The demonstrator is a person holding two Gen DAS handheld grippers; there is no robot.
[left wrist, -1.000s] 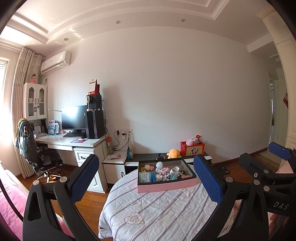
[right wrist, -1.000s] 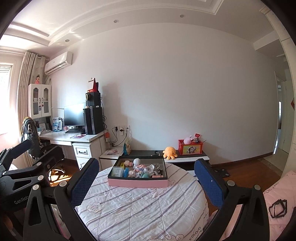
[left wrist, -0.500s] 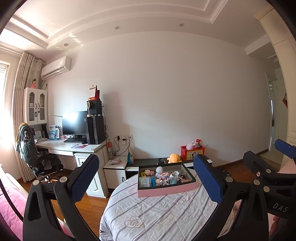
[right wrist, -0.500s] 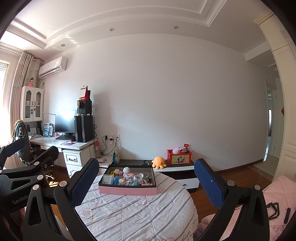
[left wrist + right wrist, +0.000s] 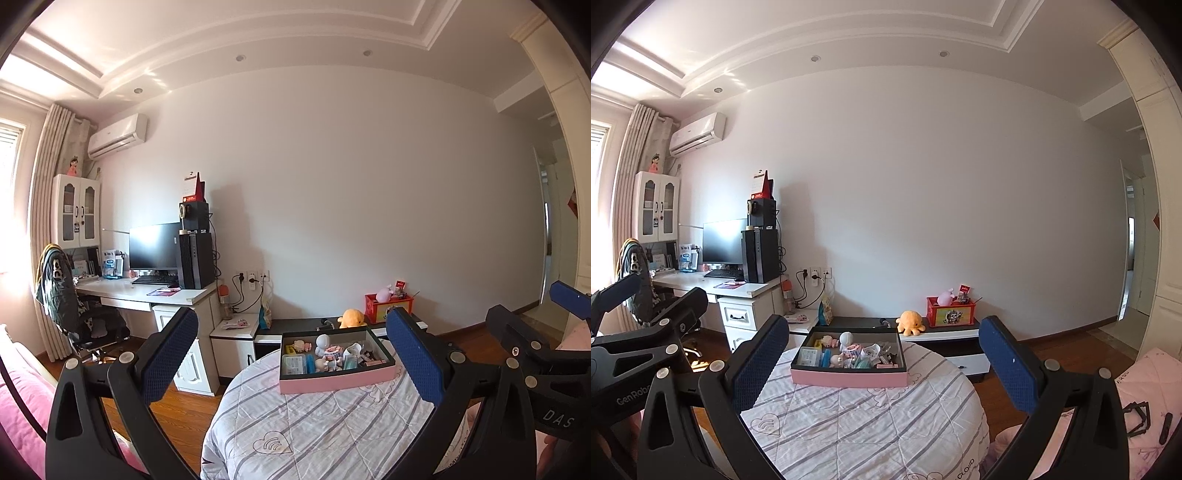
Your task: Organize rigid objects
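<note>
pink tray [image 5: 334, 384] beyond open jaws, apart

wall [image 5: 351, 206]: plain white | floor [image 5: 1067, 350]: wood | desk [image 5: 147, 293]: left, monitor [image 5: 155, 246] on it | window [image 5: 9, 147]: bright

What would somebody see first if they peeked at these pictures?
Probably the pink tray full of little toys, sitting on the round striped table. Close up, both open hand-held grippers, left and right, frame it. Behind, an orange plush octopus sits on the low cabinet.

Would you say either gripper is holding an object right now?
No, the left gripper and right gripper both stand open with nothing between their fingers.
</note>
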